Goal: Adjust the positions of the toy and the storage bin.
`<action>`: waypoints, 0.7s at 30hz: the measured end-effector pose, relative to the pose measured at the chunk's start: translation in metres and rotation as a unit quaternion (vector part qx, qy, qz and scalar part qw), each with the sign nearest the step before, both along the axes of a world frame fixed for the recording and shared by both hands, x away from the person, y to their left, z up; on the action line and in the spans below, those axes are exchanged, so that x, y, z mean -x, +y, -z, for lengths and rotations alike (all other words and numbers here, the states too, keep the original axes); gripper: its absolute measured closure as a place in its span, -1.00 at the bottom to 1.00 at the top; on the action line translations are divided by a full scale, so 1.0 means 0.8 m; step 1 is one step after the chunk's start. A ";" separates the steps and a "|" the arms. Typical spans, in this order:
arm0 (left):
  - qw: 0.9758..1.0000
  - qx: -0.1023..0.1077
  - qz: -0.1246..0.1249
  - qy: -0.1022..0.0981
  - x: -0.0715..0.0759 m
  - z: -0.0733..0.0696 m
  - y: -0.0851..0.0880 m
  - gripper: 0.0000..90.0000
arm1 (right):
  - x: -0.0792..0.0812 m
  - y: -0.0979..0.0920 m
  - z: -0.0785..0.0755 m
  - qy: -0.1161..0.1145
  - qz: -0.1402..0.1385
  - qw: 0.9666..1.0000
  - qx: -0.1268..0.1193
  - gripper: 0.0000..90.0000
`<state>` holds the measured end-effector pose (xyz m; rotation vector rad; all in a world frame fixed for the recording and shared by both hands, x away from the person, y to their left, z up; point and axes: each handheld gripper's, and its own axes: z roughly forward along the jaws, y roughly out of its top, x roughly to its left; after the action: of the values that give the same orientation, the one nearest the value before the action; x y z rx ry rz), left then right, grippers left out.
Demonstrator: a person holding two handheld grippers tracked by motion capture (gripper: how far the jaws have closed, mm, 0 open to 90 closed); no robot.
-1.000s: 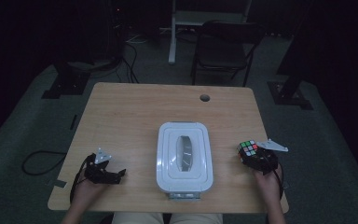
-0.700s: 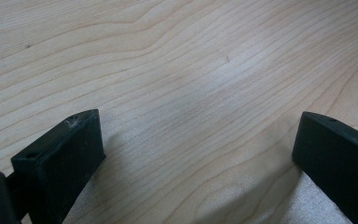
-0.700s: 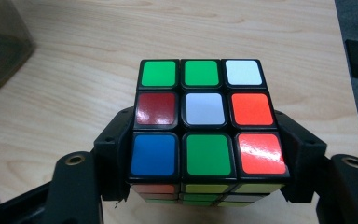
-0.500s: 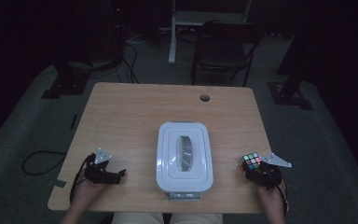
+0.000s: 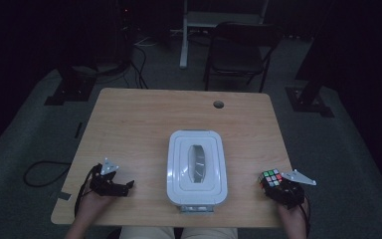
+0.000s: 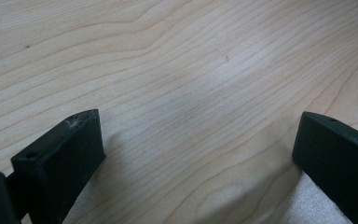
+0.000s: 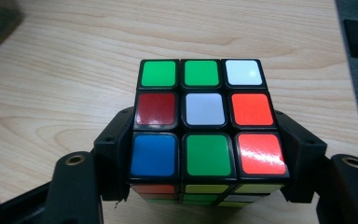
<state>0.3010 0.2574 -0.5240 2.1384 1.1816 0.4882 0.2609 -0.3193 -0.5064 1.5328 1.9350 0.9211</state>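
A scrambled Rubik's cube (image 7: pixel 205 126) is clamped between the jaws of the right tongs (image 5: pixel 278 185), the two black pads being pressed against opposite side faces while the top face, with green, white, red, orange and blue stickers, is turned up toward the tongs' own camera. In the high view the cube (image 5: pixel 271 178) is seen at the tip of the right tongs, on the side away from the hand, low over the near right corner of the worktop (image 5: pixel 144 124); whether it rests on the wood cannot be told. A cube has no long axis, so no direction is favoured; its edges are seen roughly square to the jaws, one face pointing straight ahead of them.

The white lidded container (image 5: pixel 197 166), with its grey handle running away from the person, lies just to the inner side of the right tongs, between the two hands, its long axis running along the line of the jaws. The right tongs are judged the nearer to it and the only ones loaded, so any placing would turn on moving the cube sideways toward that lid, which is seen shut.

The left tongs (image 5: pixel 124 186) are held wide open over bare wood (image 6: pixel 191 93), with nothing between the jaws.
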 end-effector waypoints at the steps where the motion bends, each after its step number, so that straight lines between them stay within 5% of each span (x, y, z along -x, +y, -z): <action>1: 1.000 0.000 0.000 0.000 0.000 0.000 0.000 -0.94 | 0.000 -0.001 0.000 -0.001 0.001 1.000 -0.002 -0.25; 9: 1.000 0.000 0.000 0.000 0.000 0.000 0.000 -0.94 | -0.001 0.002 -0.010 0.003 -0.013 1.000 0.000 -0.42; 21: 1.000 0.000 0.000 0.000 0.000 0.000 0.000 -0.94 | -0.017 0.025 -0.051 -0.043 -0.033 0.999 -0.006 -0.64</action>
<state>0.3011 0.2574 -0.5240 2.1388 1.1809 0.4888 0.2749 -0.2990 -0.4655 1.4202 1.9318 1.0124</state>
